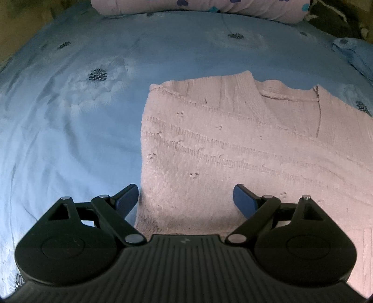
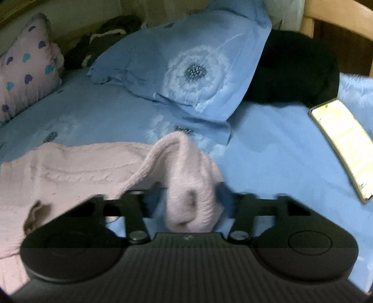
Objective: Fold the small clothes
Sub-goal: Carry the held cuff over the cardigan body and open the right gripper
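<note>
A pink knitted sweater (image 1: 233, 139) lies flat on the blue bedsheet (image 1: 70, 128). My left gripper (image 1: 186, 198) is open just above the sweater's near left edge, with its fingers apart and nothing between them. In the right wrist view the sweater's body (image 2: 70, 167) lies at the left and its sleeve (image 2: 186, 177) is lifted and bunched. My right gripper (image 2: 186, 200) has its blue pads against the sleeve's cuff on both sides and holds it above the sheet. The view is blurred by motion.
A pink pillow with hearts (image 1: 198, 7) (image 2: 25, 65) lies at the far edge. A blue flowered pillow (image 2: 191, 65), a dark garment (image 2: 291, 70) and a lit phone (image 2: 342, 144) lie to the right on the bed.
</note>
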Demonstrator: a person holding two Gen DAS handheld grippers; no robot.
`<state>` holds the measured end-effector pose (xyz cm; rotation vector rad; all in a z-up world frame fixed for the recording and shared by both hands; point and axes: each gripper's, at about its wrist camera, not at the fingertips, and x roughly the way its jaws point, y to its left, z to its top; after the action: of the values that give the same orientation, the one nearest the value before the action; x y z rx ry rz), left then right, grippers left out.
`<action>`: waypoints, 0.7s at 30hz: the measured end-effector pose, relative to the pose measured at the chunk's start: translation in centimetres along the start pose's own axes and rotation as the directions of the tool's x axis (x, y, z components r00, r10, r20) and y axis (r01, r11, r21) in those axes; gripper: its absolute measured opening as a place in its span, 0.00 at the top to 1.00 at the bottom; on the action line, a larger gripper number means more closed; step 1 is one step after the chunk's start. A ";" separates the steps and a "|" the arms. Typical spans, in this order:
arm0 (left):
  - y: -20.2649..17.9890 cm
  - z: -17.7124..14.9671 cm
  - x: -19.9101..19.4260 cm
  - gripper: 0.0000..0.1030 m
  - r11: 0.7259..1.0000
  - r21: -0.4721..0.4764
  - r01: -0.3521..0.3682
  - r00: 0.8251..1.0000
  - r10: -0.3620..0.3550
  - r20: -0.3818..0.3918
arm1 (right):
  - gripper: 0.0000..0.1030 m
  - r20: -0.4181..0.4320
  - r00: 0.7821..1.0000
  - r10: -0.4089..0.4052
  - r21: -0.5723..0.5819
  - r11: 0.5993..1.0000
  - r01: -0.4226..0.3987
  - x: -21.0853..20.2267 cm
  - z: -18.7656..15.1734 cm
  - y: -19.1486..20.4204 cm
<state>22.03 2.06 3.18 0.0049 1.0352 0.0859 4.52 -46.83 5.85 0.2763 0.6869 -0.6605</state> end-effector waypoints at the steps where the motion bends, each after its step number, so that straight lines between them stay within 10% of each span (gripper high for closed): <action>1: 0.0 0.0 0.0 0.11 1.000 0.002 0.002 1.000 -0.002 0.001 | 0.77 0.001 1.000 -0.020 -0.015 1.000 0.020 0.0 0.1 0.0; 12: 0.0 -0.5 -0.9 0.11 1.000 0.024 0.016 1.000 -0.017 0.022 | 0.83 0.190 0.977 -0.095 0.042 0.995 0.088 -3.6 4.5 -1.6; 21: -0.2 -0.5 -1.2 0.11 0.999 0.027 0.020 0.999 -0.021 0.027 | 0.83 0.339 0.932 0.127 -0.125 0.988 -0.089 -9.4 8.0 2.1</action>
<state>20.95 1.77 3.94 0.0200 1.0090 0.0528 4.35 -44.31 18.09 0.0922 0.3641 -0.5461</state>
